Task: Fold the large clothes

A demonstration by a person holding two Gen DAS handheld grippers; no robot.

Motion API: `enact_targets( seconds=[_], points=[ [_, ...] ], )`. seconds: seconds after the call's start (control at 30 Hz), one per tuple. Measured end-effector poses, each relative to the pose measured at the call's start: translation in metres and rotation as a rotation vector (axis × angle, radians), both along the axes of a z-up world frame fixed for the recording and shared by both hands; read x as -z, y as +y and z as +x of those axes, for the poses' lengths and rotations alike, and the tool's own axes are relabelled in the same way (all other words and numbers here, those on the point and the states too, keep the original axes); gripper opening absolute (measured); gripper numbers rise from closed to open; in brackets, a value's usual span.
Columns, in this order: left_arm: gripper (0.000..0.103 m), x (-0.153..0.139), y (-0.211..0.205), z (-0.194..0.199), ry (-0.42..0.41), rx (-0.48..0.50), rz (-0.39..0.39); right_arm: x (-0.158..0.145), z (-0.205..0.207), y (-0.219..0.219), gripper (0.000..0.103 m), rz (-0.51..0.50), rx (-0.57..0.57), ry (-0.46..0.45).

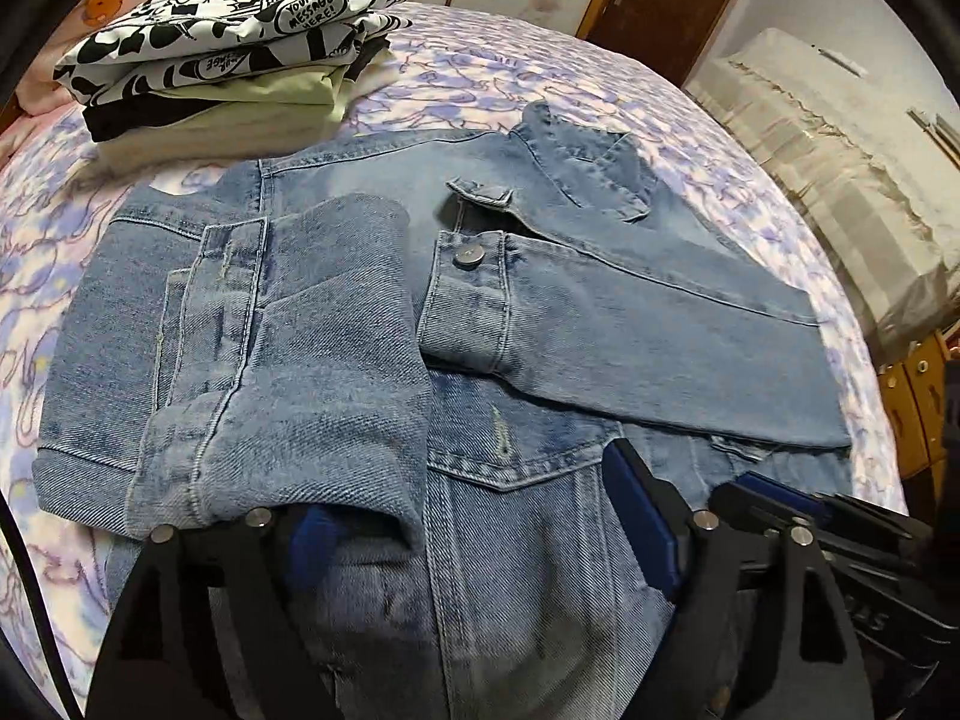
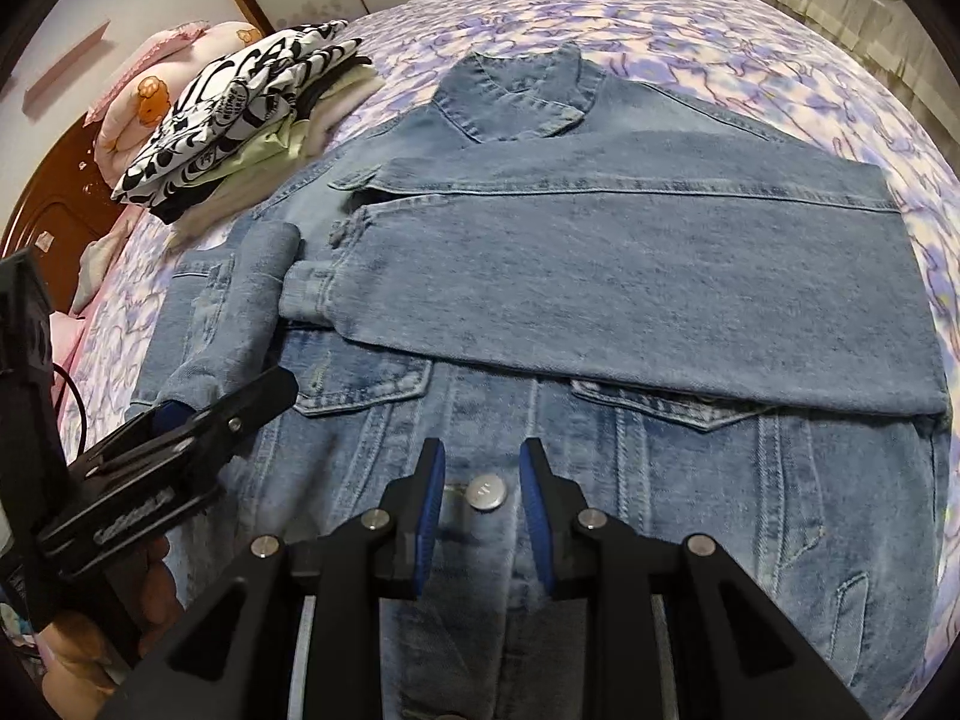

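Note:
A blue denim jacket (image 2: 720, 510) lies front up on the bed, collar (image 2: 516, 96) at the far end. Its right sleeve (image 2: 630, 288) is folded flat across the chest. The left sleeve (image 1: 312, 348) is folded inward, and its cuff end drapes over one finger of my left gripper (image 1: 474, 534). That gripper stands open wide, its pads not pressing on the cloth; it also shows in the right wrist view (image 2: 228, 399). My right gripper (image 2: 483, 462) hovers over the front placket, jaws partly apart, with a metal button (image 2: 487, 492) showing in the gap. It grips nothing.
A stack of folded clothes (image 1: 228, 48), with a black-and-white print shirt on top, sits at the far left of the floral bedsheet (image 1: 510, 72). Pink bedding (image 2: 138, 96) and a wooden headboard (image 2: 48, 222) lie beyond it. A covered piece of furniture (image 1: 828, 150) stands beside the bed.

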State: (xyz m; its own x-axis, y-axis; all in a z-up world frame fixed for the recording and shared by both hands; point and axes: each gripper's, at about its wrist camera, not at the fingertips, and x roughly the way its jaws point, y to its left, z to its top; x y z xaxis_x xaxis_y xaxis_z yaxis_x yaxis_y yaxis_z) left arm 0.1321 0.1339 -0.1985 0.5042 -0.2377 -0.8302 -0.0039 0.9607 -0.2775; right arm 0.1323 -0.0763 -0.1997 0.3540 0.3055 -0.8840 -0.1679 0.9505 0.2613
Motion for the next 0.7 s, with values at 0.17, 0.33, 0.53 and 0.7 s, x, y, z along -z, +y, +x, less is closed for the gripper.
enact_targets(
  seconds=[0.17,0.33,0.53,0.7],
  points=[
    [0.081,-0.011,0.009,-0.005,0.019,-0.001,-0.045,-0.004,-0.001,0.012,0.026,0.005,-0.032,-0.020],
    [0.081,-0.018,0.019,-0.014,0.022,-0.004,-0.118,-0.009,-0.002,0.023,0.026,0.019,-0.059,-0.034],
    [0.081,-0.023,0.046,-0.039,0.014,-0.058,-0.160,-0.018,-0.009,0.043,0.036,0.010,-0.129,-0.079],
    [0.081,-0.030,0.077,-0.059,-0.018,-0.146,-0.126,-0.027,-0.013,0.068,0.037,-0.006,-0.204,-0.130]
  ],
)
